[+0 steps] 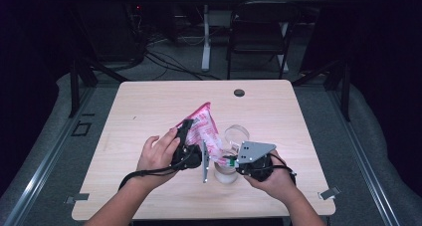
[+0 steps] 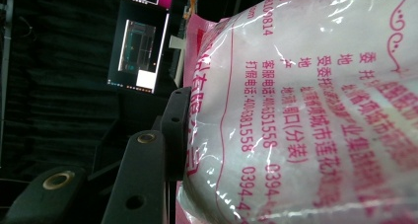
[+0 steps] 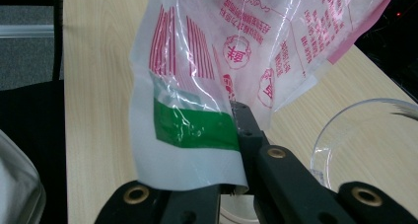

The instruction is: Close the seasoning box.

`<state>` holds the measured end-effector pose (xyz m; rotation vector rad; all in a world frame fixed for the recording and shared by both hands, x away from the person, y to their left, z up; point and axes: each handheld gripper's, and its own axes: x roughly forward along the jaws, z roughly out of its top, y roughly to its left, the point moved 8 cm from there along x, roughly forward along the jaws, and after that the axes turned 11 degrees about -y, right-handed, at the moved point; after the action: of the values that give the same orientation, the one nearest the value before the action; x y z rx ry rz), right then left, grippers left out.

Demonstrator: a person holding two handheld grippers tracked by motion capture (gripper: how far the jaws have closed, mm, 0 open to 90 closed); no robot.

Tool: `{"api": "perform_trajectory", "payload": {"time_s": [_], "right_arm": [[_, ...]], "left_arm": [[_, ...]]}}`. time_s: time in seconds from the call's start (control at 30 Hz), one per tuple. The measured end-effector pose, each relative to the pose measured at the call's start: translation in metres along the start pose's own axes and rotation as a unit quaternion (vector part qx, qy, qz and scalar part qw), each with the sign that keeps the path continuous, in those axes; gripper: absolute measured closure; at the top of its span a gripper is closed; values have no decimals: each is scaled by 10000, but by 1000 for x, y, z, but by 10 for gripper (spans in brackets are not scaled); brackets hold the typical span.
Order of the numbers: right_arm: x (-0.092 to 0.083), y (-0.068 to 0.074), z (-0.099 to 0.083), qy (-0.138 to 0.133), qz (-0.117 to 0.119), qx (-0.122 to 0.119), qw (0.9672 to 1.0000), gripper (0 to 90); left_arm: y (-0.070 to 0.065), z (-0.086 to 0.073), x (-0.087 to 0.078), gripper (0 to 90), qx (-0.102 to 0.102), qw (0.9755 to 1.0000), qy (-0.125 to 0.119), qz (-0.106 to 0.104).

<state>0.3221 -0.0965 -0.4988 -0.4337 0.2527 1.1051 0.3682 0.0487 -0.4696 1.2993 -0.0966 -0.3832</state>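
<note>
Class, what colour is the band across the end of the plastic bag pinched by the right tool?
Green band, clearest in the right gripper view.

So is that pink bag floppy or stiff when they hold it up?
Probably floppy: the pink printed plastic bag creases and droops where the right gripper pinches its green-striped edge. Its shiny film looks slippery. It bulges against the left gripper, so it likely holds something loose with some weight.

We see our left black two-jaw gripper (image 1: 185,129) and our right black two-jaw gripper (image 1: 230,161), each trailing a black cable. The right one carries a grey three-cornered plate. Brass-ringed screw holes dot the matte jaws. Our forearms are bare.
</note>
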Motion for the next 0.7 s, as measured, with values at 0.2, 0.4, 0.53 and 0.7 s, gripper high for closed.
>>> {"api": "perform_trajectory", "payload": {"time_s": [0.2,0.4,0.53,0.7], "right_arm": [[0,0,0,15,-3,-8,10000,900],[0,0,-1,16,-5,-6,10000,900],[-1,0,-1,26,-13,-13,10000,900],[-1,0,-1,22,-13,-10,10000,900]], "left_arm": [[0,1,0,610,-15,10000,-23,11],[0,1,0,610,-8,10000,-37,7],[0,2,0,610,19,10000,-46,9],[0,2,0,610,-4,10000,-40,8]]}}
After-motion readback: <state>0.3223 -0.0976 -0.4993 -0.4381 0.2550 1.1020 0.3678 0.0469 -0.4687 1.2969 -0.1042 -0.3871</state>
